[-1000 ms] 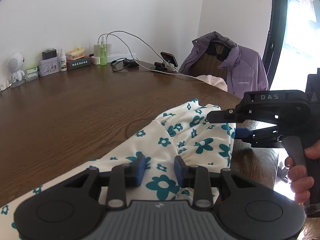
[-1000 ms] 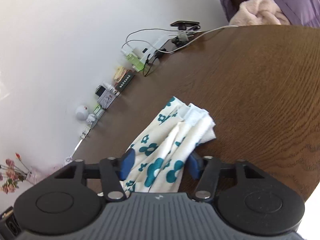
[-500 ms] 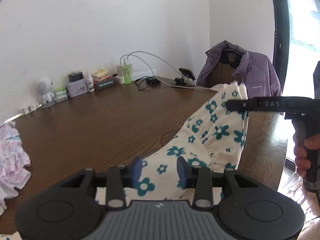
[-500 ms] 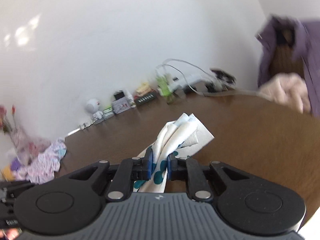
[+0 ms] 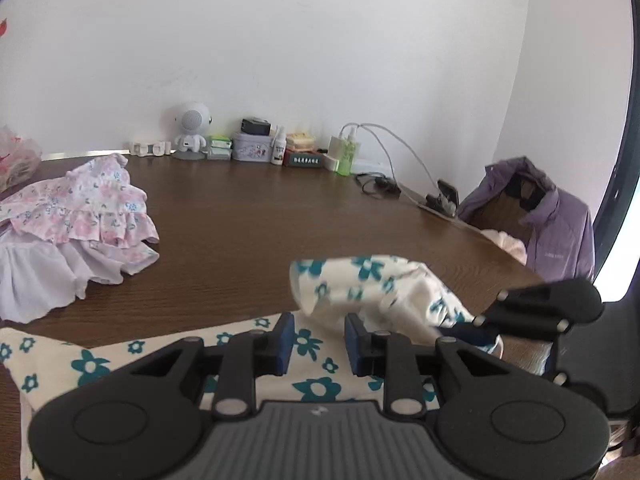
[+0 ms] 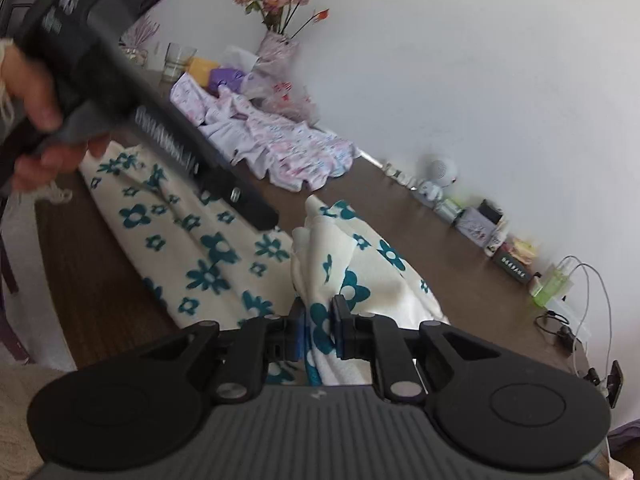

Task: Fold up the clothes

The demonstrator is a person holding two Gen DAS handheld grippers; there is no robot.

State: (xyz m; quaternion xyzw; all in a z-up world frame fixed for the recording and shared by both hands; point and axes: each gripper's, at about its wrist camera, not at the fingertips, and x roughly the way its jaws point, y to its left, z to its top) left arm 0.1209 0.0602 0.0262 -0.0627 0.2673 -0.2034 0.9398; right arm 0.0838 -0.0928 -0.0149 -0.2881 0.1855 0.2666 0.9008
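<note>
my left gripper [image 5: 316, 340]: fingers closing over floral garment [image 5: 372, 284] | right gripper [image 5: 472, 330] lifts its bunched end | pink dress [image 5: 80, 208] on bench [image 5: 248, 240]

Bright daylight, fisheye bending, some motion blur.

In the left wrist view a blown-out window [image 5: 618, 216] at the right edge floods the room; the white wall [image 5: 304, 48] is evenly lit and the wooden table [image 5: 240, 240] carries soft sheen. The raised fold of the floral garment [image 5: 360, 280] is smeared. In the right wrist view the left gripper [image 6: 264, 220] and hand [image 6: 36, 112] at upper left are blurred; the corners vignette dark and straight lines curve.
</note>
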